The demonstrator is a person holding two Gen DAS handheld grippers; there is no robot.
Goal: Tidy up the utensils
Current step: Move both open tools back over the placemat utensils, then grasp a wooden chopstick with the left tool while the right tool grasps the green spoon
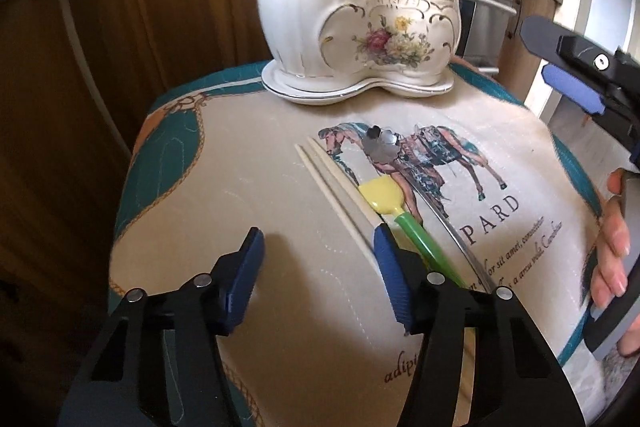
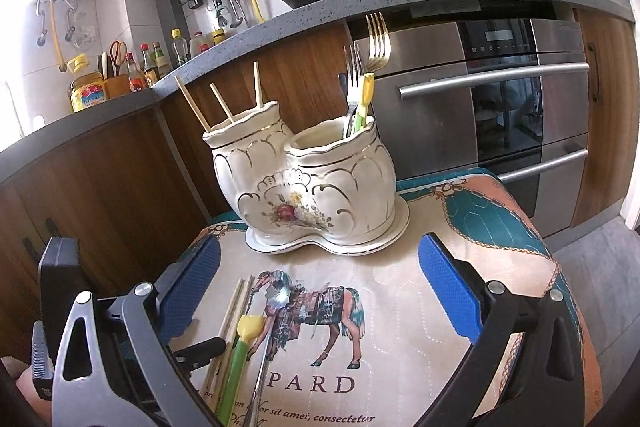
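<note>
The left gripper [image 1: 316,247] is low over the padded cloth [image 1: 224,195], and its two blue jaws stand partly apart with nothing between them. Only bare cloth shows in the gap. Its right jaw tip sits right at the near part of the two pale chopsticks [image 1: 332,183], which lie side by side flat on the cloth. Just to the right of them lies a spoon with a yellow bowl and a green handle [image 1: 416,231], also flat. Next comes a shiny metal spoon [image 1: 382,147], lying on the horse picture [image 1: 440,155] that is printed on the cloth. Behind all of these, at the far edge of the cloth, stands a white holder [image 2: 304,183] with flowers and gold lines, on its own little saucer [image 2: 396,233]. It has two cups. The left cup has three chopsticks [image 2: 224,103] sticking up out of it. The right cup has two forks [image 2: 376,43] and another yellow and green spoon [image 2: 365,95]. The right gripper [image 2: 316,303] hangs above the near right side of the cloth with its jaws wide apart, and it has hold of nothing. A person's hand [image 1: 612,247] holds it at the right edge.
</note>
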